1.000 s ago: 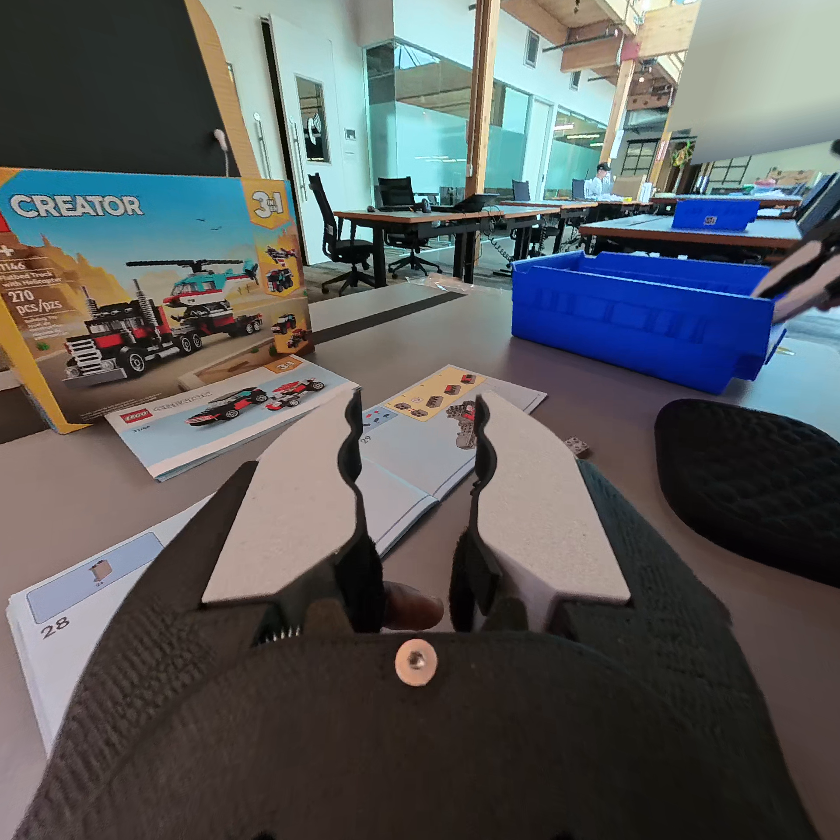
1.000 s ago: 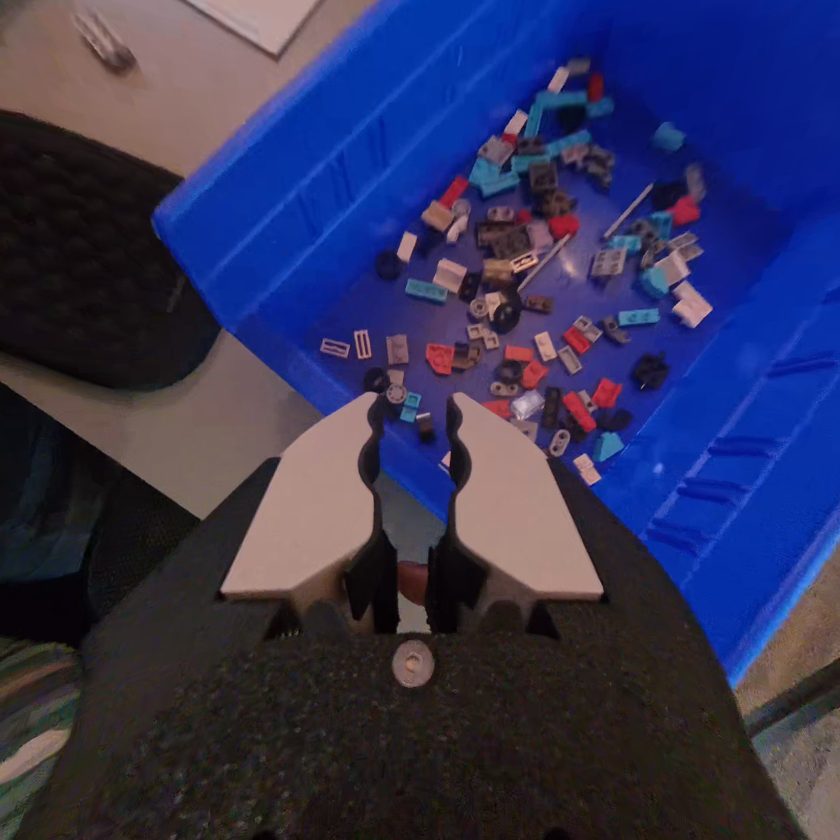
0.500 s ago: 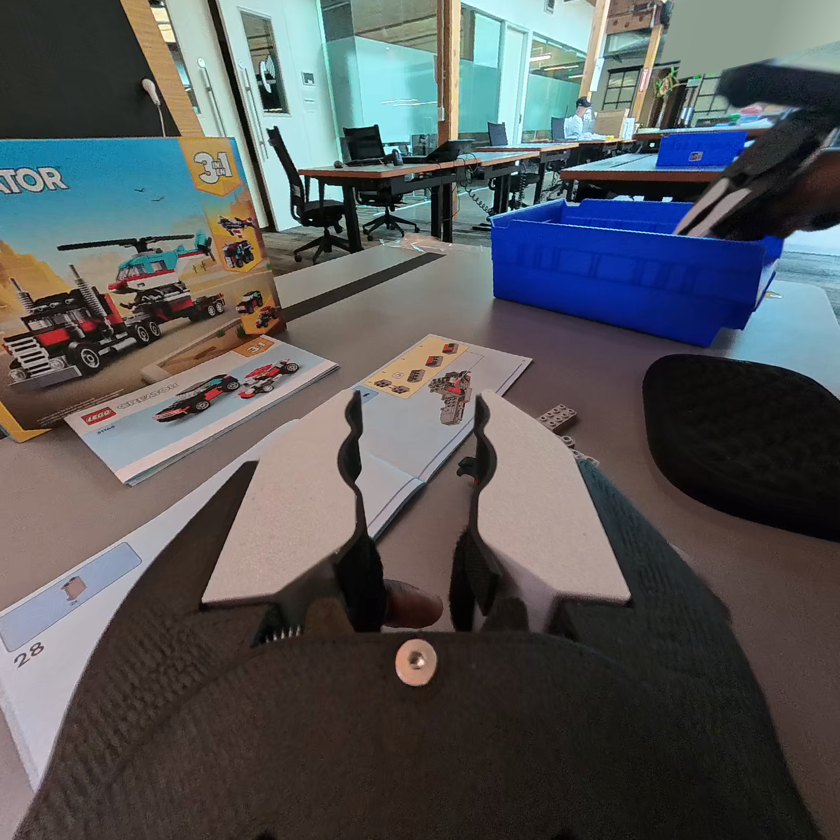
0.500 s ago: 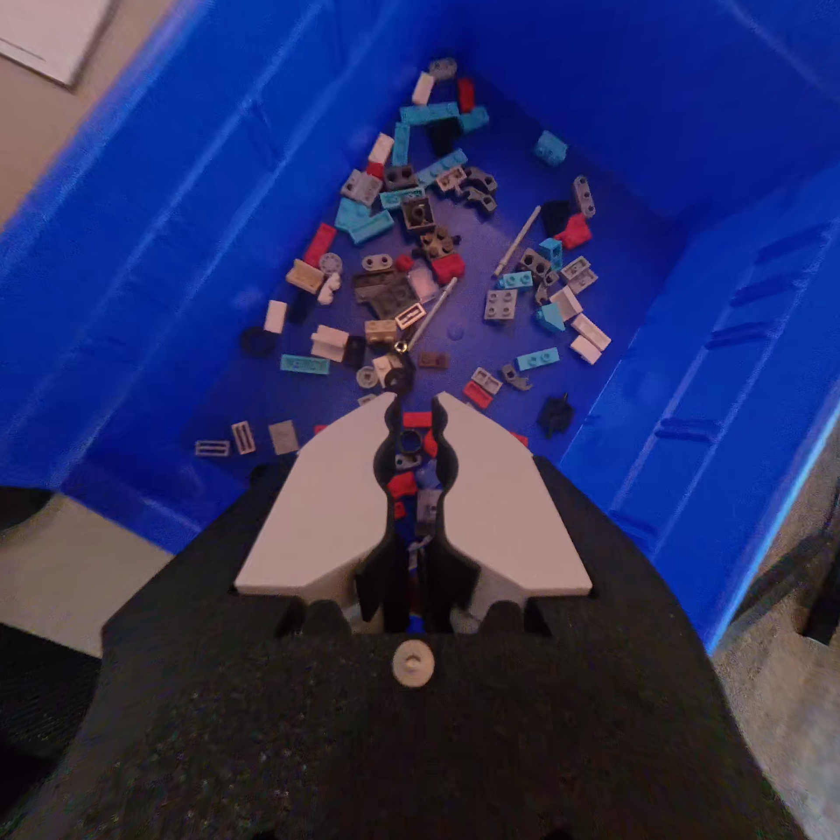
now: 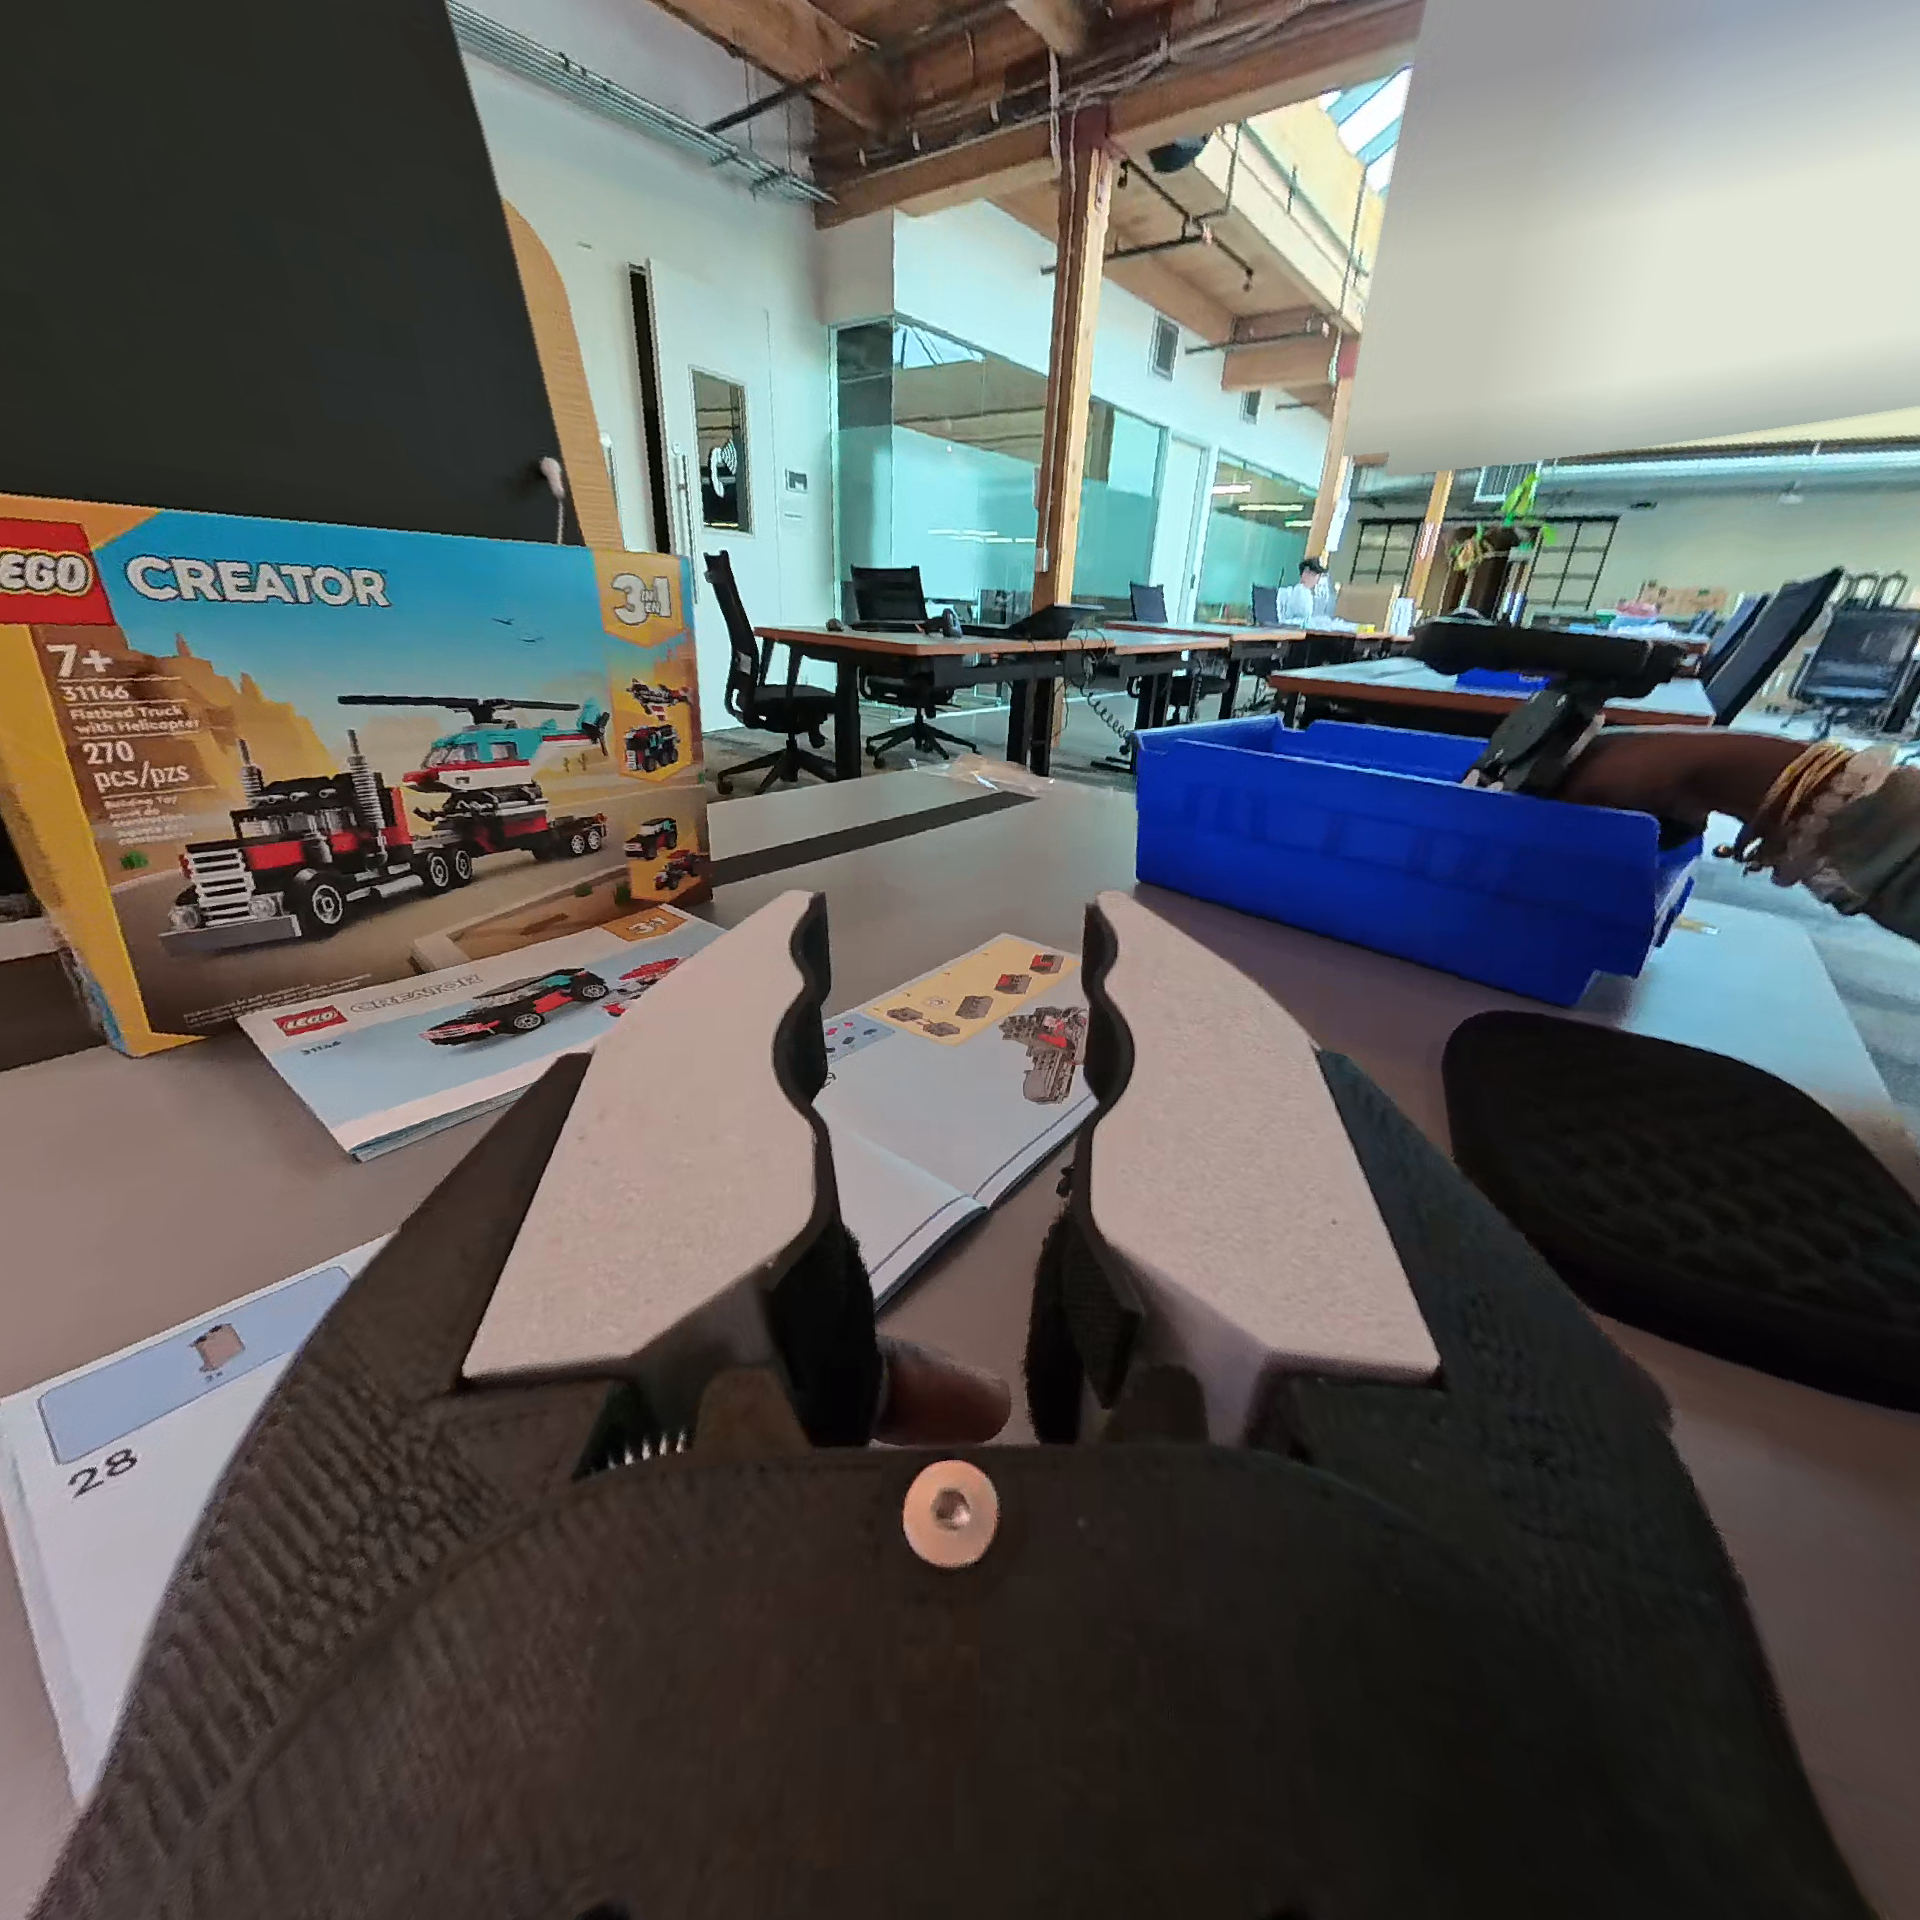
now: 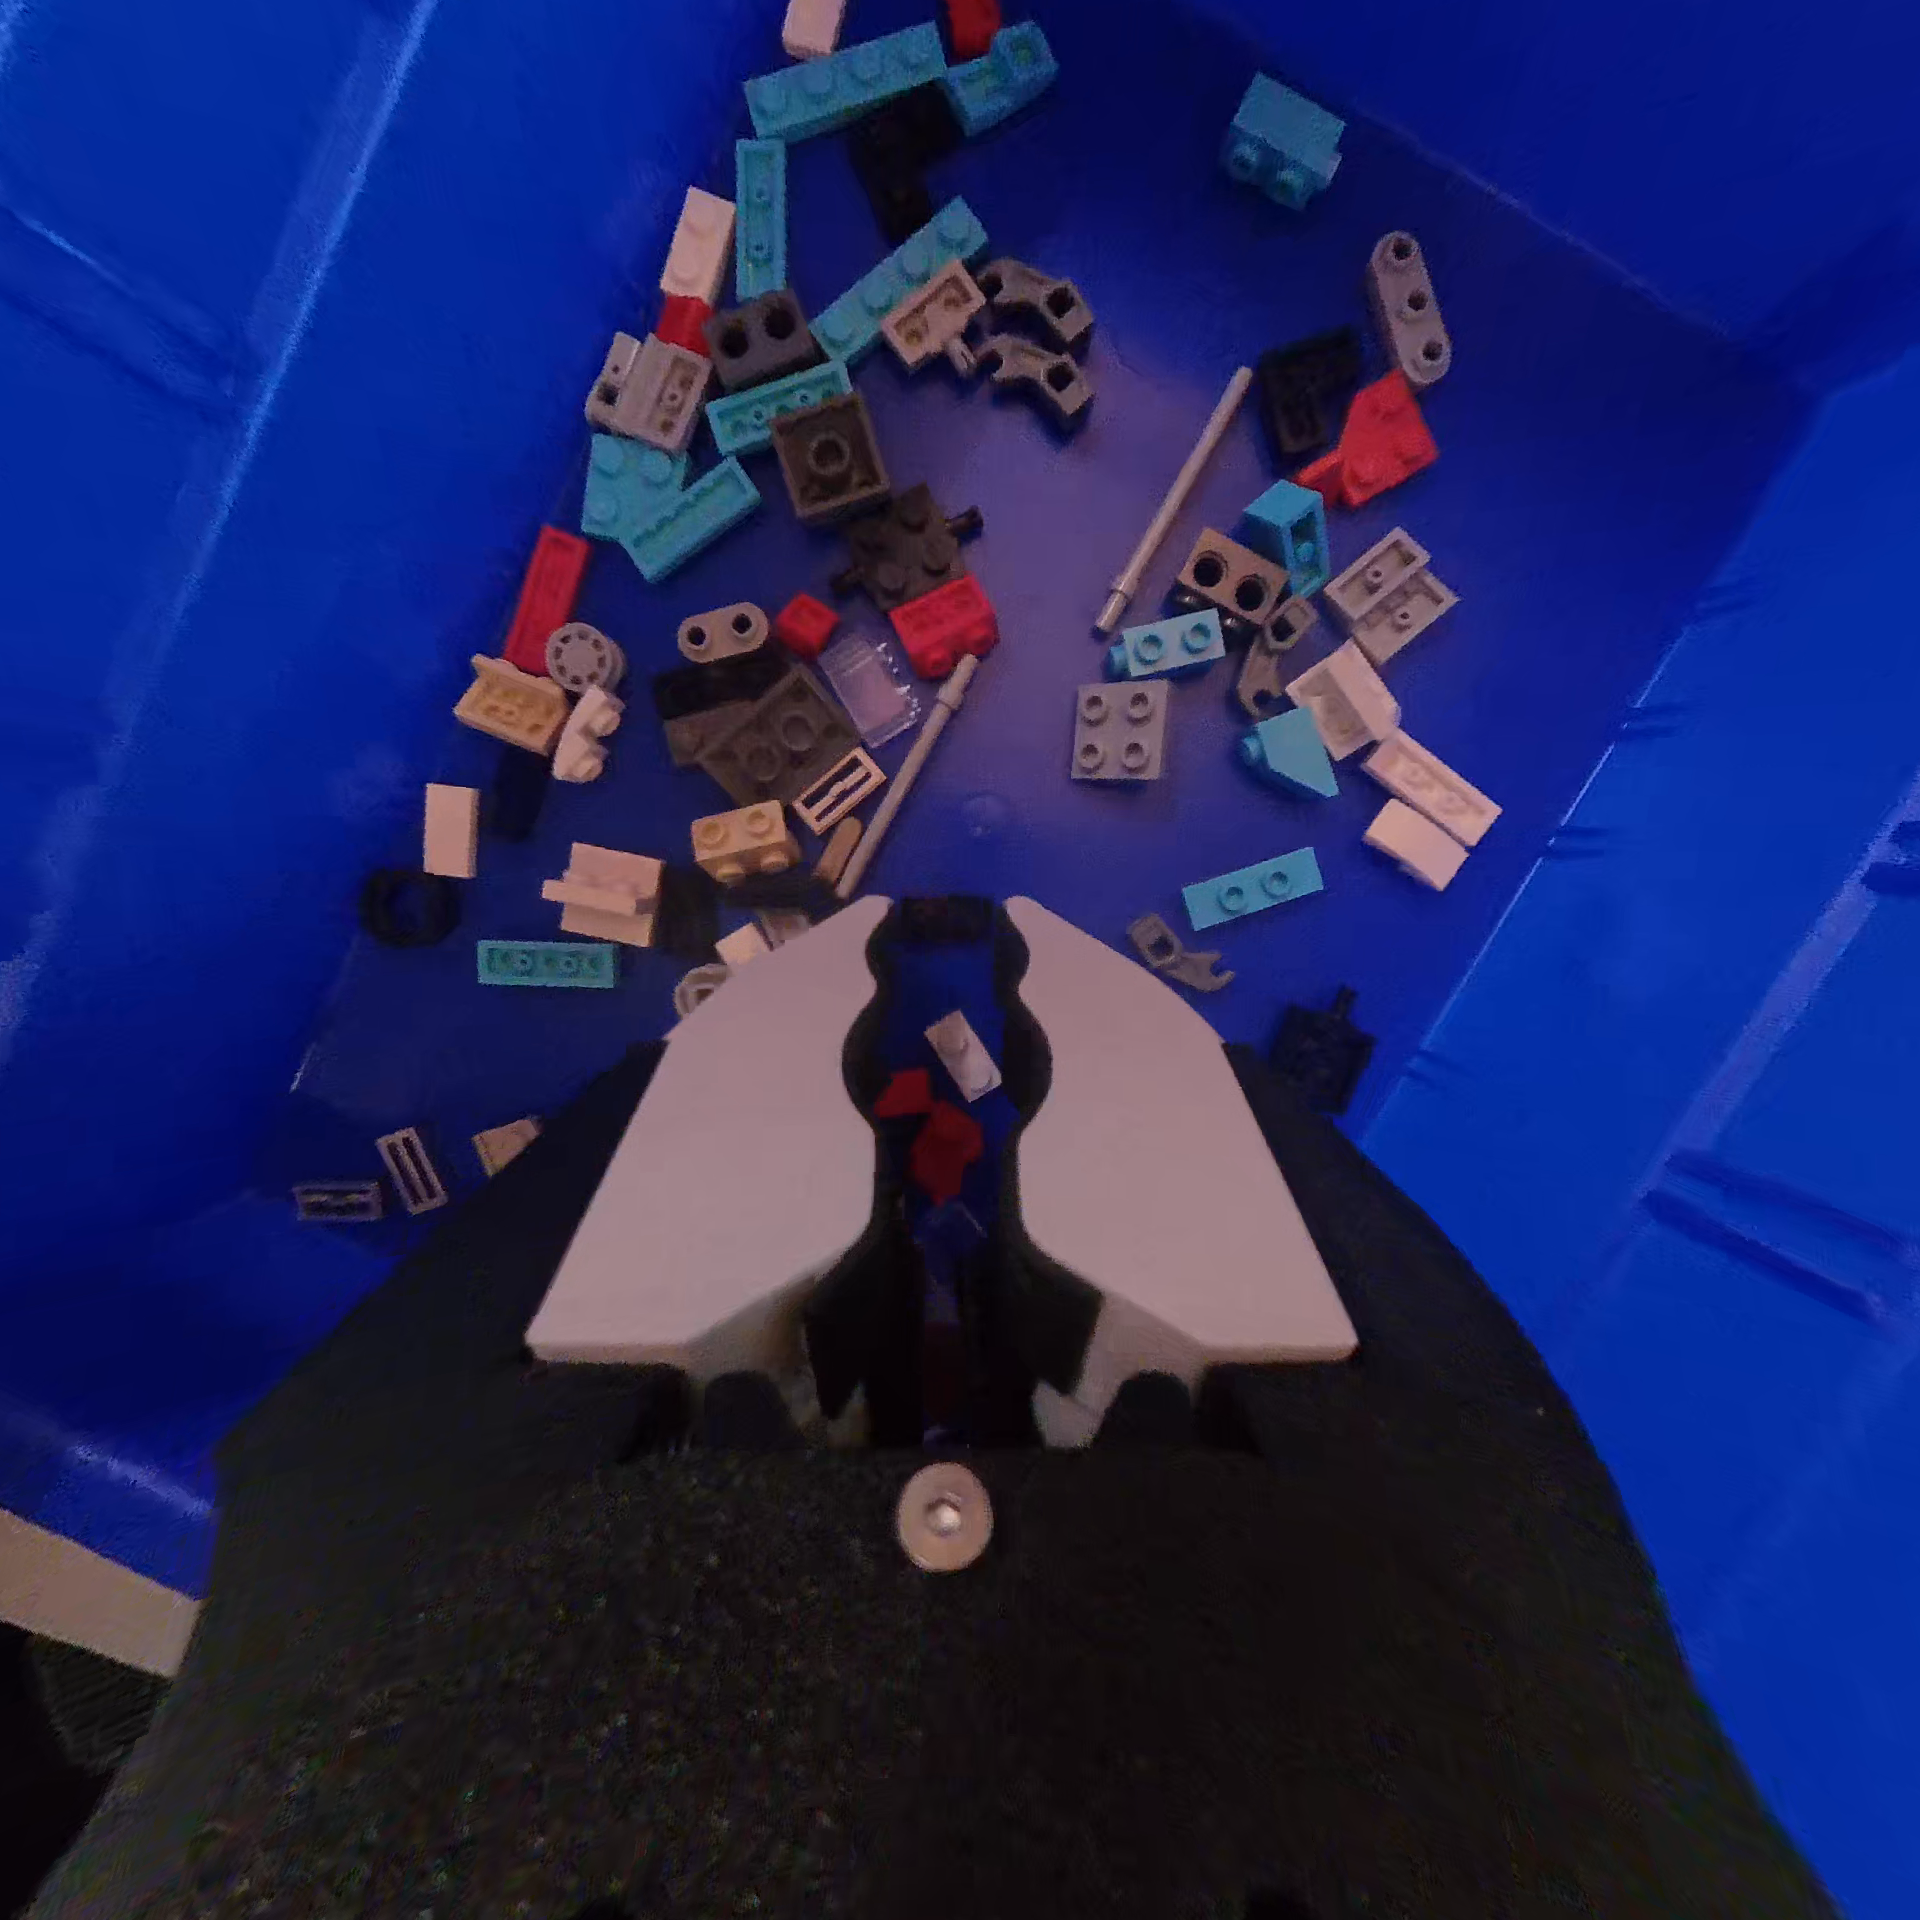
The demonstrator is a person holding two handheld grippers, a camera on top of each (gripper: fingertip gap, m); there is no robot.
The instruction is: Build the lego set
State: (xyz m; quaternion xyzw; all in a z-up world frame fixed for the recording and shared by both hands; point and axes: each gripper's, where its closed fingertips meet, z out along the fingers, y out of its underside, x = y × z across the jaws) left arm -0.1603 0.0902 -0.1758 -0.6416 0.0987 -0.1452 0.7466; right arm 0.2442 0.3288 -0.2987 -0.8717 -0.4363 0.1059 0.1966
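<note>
Right wrist view | right gripper (image 6: pixel 948 914) fingers nip dark piece (blurred) in blue bin (image 6: pixel 260 436) | left gripper (image 5: pixel 951 961) fingers spread

So the surface is a smooth grey tabletop (image 5: pixel 1226 966). Far left there's the colourful cardboard set box (image 5: pixel 343 769) standing upright, with a thin pale-blue instruction booklet (image 5: pixel 436 1049) lying flat just in front of it. An open instruction booklet (image 5: pixel 966 1091) sits mid-table, a blue plastic bin (image 5: pixel 1392 883) is far right, and a black textured oval pad (image 5: pixel 1694 1195) lies near right
</note>
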